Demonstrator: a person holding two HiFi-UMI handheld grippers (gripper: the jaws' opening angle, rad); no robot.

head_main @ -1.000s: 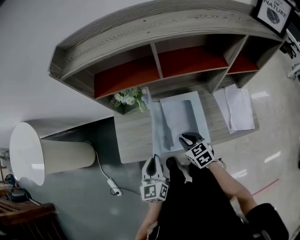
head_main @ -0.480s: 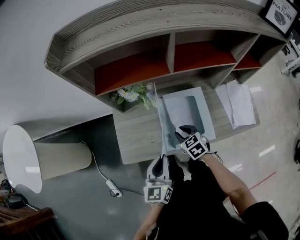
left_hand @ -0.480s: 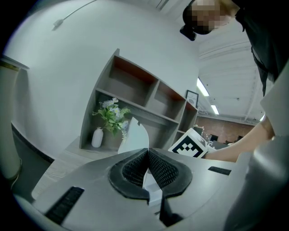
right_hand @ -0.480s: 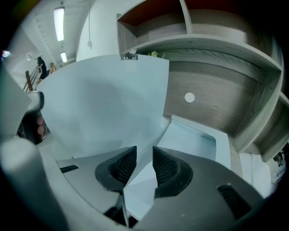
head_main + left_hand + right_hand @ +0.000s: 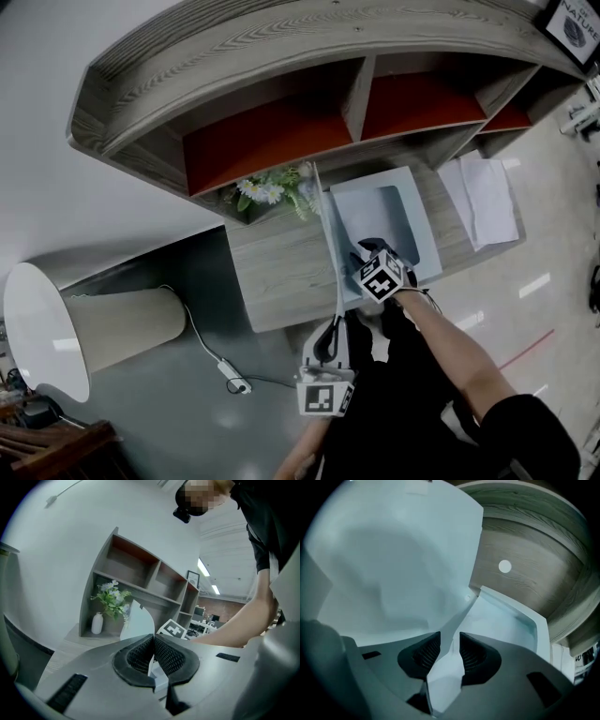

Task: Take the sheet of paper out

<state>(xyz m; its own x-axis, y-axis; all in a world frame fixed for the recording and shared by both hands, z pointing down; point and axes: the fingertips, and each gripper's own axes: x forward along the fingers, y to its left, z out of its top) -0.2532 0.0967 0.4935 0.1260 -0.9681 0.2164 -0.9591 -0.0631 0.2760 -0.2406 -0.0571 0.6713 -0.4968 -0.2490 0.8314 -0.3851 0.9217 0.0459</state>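
Observation:
A pale blue folder (image 5: 417,239) lies open on the wooden desk (image 5: 272,272). Its cover (image 5: 328,248) stands on edge, and my left gripper (image 5: 330,330) is shut on the cover's near edge. In the left gripper view the cover (image 5: 138,620) rises just past the closed jaws of that gripper (image 5: 153,645). My right gripper (image 5: 366,253) reaches down inside the folder, over a paler sheet (image 5: 375,211). In the right gripper view the jaws of the right gripper (image 5: 450,644) stand slightly apart, at the crease between cover (image 5: 393,564) and folder base (image 5: 506,625). Nothing is visibly pinched.
A shelf unit (image 5: 281,56) with red-backed cubbies stands at the desk's back, a white vase of flowers (image 5: 272,187) left of the folder. Loose white papers (image 5: 487,197) lie at the desk's right end. A lamp (image 5: 84,323) and cable (image 5: 230,375) are on the floor, left.
My right gripper has come down and forward into the open folder. The left gripper keeps its hold on the cover, which now stands more upright.

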